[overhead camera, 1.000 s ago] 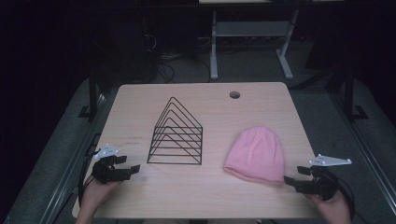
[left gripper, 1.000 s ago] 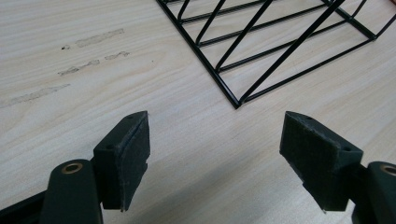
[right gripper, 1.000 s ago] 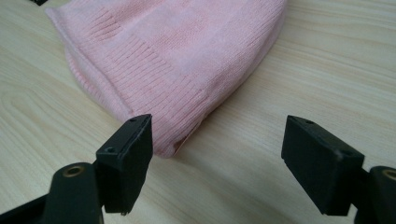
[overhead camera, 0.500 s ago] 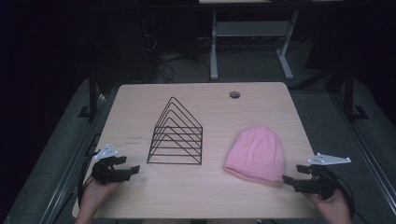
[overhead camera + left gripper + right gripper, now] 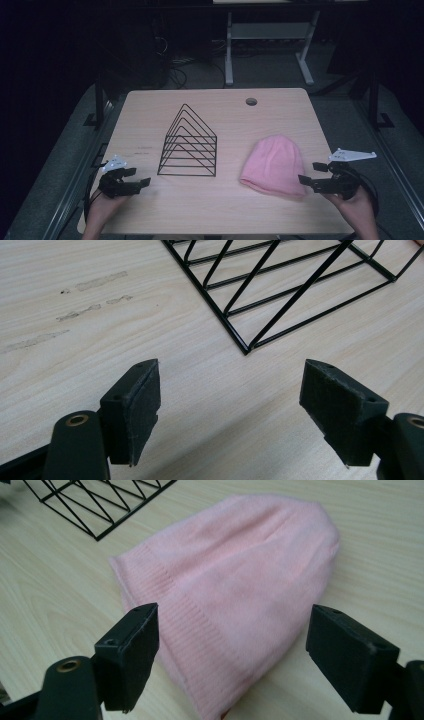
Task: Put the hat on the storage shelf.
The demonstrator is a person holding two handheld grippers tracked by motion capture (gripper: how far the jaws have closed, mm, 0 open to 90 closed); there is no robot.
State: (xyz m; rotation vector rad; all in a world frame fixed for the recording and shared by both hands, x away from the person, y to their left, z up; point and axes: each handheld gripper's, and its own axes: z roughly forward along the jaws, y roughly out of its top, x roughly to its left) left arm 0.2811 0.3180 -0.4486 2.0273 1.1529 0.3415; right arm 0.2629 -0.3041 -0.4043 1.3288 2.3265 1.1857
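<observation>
Beanie (image 5: 235,590) flat on bench (image 5: 225,210), just ahead of right claw (image 5: 232,657), brim nearest. Right claw jaws wide apart, just been opening, nothing clamped. Left claw (image 5: 230,405) apart, empty; rack (image 5: 280,285) corner just ahead.

no readable text, labels, brands or numbers anywhere

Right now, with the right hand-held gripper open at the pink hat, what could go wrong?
1. The pink hat lies flat and limp on the table; the open right hand-held gripper may pinch only the top layer of the ribbed brim, so it could sag or slip.
2. The wire rack stands close beside it; dragged fabric might snag on its thin rods.
</observation>
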